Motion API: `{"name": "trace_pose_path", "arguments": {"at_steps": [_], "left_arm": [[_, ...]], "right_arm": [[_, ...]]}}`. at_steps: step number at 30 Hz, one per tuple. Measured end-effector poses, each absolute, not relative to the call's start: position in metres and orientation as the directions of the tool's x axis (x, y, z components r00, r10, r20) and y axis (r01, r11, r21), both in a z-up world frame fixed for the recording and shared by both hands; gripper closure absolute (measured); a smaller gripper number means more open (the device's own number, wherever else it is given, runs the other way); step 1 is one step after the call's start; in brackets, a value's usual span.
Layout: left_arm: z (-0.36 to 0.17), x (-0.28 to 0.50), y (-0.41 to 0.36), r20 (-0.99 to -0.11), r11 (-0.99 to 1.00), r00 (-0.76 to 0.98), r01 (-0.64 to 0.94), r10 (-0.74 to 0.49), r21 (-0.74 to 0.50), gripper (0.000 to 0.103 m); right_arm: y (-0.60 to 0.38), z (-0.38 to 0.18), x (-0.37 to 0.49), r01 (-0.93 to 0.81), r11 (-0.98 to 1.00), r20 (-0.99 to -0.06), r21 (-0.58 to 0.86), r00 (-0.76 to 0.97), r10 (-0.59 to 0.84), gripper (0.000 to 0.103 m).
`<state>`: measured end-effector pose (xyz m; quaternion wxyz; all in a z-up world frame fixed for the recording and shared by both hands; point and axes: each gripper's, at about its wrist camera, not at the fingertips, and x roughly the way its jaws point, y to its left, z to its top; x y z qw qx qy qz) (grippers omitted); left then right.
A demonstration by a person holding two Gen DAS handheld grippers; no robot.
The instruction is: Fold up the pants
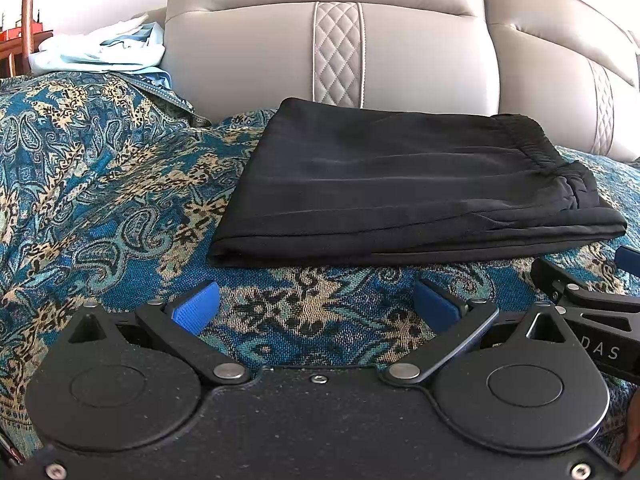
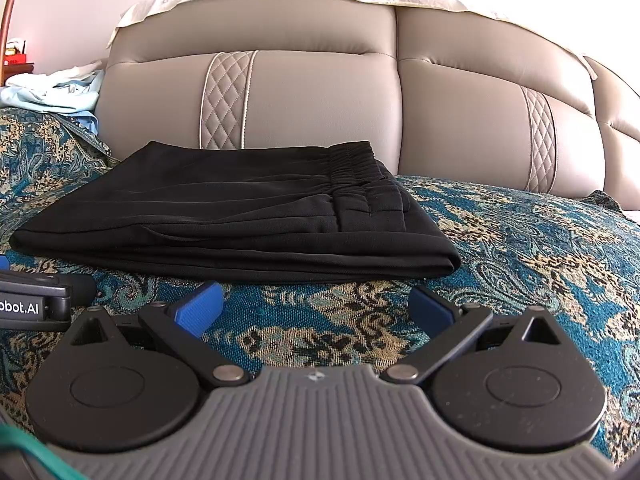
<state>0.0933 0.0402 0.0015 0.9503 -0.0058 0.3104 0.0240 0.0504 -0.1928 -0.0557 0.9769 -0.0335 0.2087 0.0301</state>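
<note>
A: Start at the left gripper (image 1: pixel 316 304). How do its blue-padded fingers (image 1: pixel 196 306) stand?

B: Spread wide apart with nothing between them, low over the teal and gold paisley bedspread (image 1: pixel 100 200). The right gripper (image 2: pixel 316 308) is the same: blue pads (image 2: pixel 200 308) parted, holding nothing.

A: And the task's thing?

B: The black folded pants (image 1: pixel 400 196) lie flat on the bedspread just ahead of both grippers, touching neither. Their gathered elastic waistband (image 2: pixel 356 164) sits at the far right end.

A: What does one view give that the other lacks?

B: The left view catches part of the right gripper at its right edge, close beside it. The right view shows the left gripper's body at its left edge, and more bedspread off to the right of the pants.

A: Farther out?

B: A padded grey-beige leather headboard (image 2: pixel 320 96) with quilted diamond strips rises behind the pants. Far ahead to the left, a heap of pale blue and white cloth (image 1: pixel 100 52) lies on the bedspread.
</note>
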Motion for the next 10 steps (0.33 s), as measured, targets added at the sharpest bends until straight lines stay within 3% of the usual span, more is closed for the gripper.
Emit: {"name": "trace_pose_path", "arguments": {"at_steps": [10], "left_arm": [[0.0008, 0.0938, 0.0403, -0.588, 0.999, 0.808, -0.048, 0.041, 0.005, 0.0]], "right_arm": [[-0.1928, -0.0556, 0.0504, -0.073, 0.996, -0.41, -0.053, 0.911, 0.045, 0.0]]}}
